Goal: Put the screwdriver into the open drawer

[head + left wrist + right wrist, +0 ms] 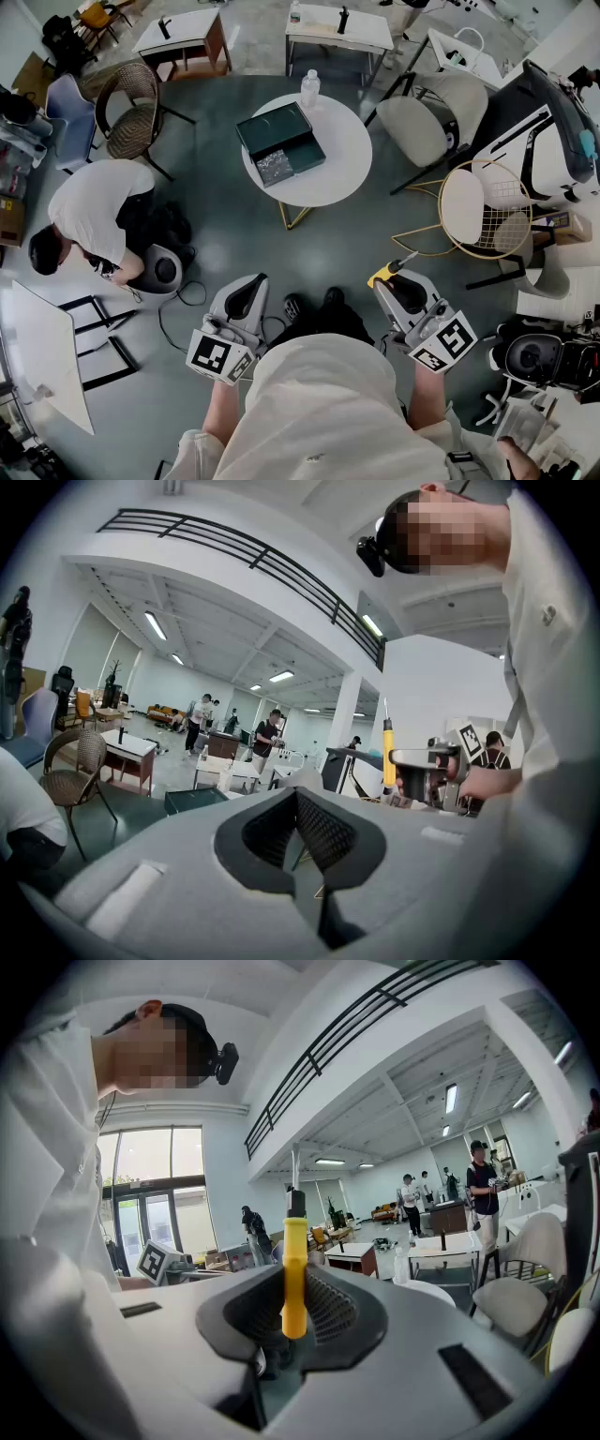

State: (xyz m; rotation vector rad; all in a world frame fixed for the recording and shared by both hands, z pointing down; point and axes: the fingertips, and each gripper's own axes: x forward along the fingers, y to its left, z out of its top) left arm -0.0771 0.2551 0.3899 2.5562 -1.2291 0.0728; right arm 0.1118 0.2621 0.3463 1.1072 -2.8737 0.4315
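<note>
While my right tool clamps the screwdriver by its yellow handle, shaft standing out above the jaws, I judge it light, stiff and a little slick, so a hold on the thick handle seems right. My left tool is closed on nothing, close by my body. The open drawer sits in a dark green box on the round white worktop, well ahead of me, with a bottle at the far edge. A gold wire chair stands right of the way there, a crouching person well off to the left
</note>
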